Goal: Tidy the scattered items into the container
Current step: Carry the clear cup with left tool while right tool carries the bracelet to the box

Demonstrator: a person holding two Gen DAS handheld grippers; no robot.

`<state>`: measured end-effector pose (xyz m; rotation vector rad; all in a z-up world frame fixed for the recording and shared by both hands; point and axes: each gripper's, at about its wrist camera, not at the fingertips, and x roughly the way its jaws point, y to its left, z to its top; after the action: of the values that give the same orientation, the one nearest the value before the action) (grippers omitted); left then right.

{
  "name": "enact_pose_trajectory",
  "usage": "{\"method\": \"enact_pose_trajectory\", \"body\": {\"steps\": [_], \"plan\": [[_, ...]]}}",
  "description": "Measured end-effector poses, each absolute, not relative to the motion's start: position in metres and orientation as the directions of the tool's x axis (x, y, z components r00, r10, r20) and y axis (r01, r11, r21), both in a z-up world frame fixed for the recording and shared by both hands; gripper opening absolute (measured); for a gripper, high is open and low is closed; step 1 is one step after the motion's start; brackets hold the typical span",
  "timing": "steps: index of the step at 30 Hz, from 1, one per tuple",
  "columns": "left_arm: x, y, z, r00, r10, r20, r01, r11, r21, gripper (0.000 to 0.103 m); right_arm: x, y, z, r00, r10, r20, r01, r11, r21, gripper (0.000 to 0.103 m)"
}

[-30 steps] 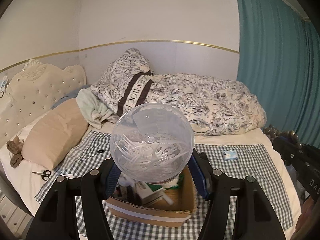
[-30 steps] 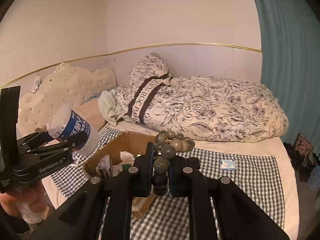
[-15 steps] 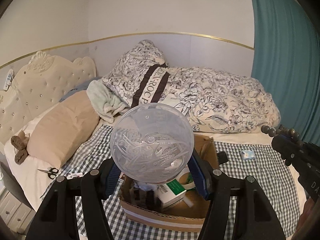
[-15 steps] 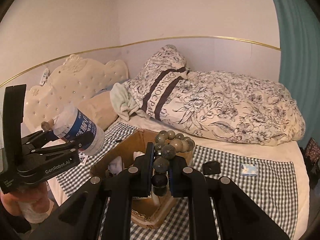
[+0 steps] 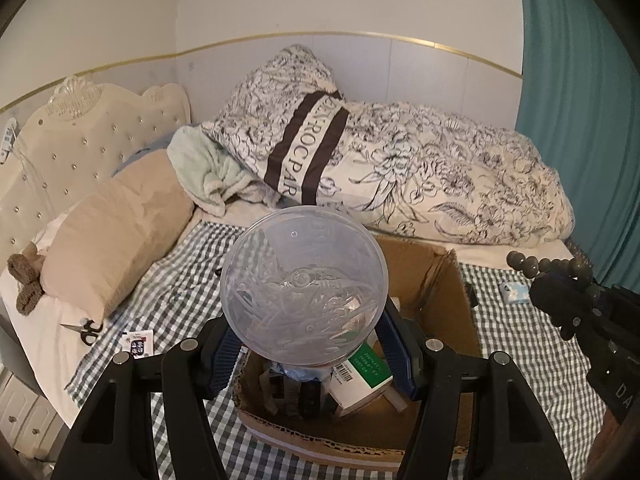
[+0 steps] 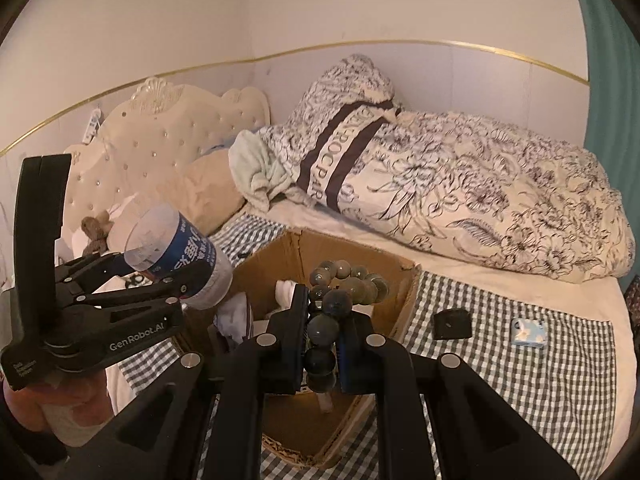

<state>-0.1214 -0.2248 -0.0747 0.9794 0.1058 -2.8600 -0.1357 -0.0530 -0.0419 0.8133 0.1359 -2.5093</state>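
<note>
Above the cardboard box (image 6: 400,280), the left gripper (image 6: 160,276) clamps a plastic bottle (image 6: 180,256). Beside it the right gripper (image 6: 322,332) pinches a bead bracelet (image 6: 344,280); released early, the dangling beads could snag the rim or roll onto the bed.

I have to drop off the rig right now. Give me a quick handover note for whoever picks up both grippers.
Left gripper: shut on a clear plastic bottle, bottom end forward, over the cardboard box.
Right gripper: shut on a bead bracelet, also above the box.
Done: box already holds a green-and-white carton and other bits.
Left: drop both, then collect scissors, small card, black item, blue packet from the checked blanket.
</note>
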Motion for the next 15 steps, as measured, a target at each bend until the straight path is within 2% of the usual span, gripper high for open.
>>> {"method": "enact_pose_trajectory", "body": {"steps": [15], "plan": [[-0.168, -0.234, -0.135, -0.714, -0.076, -0.697, 0.142, -0.989, -0.038, 0.064, -0.182, -0.075, -0.107, -0.608, -0.422, -0.673, 0.507, -0.858, 0.08, 0.011]]}}
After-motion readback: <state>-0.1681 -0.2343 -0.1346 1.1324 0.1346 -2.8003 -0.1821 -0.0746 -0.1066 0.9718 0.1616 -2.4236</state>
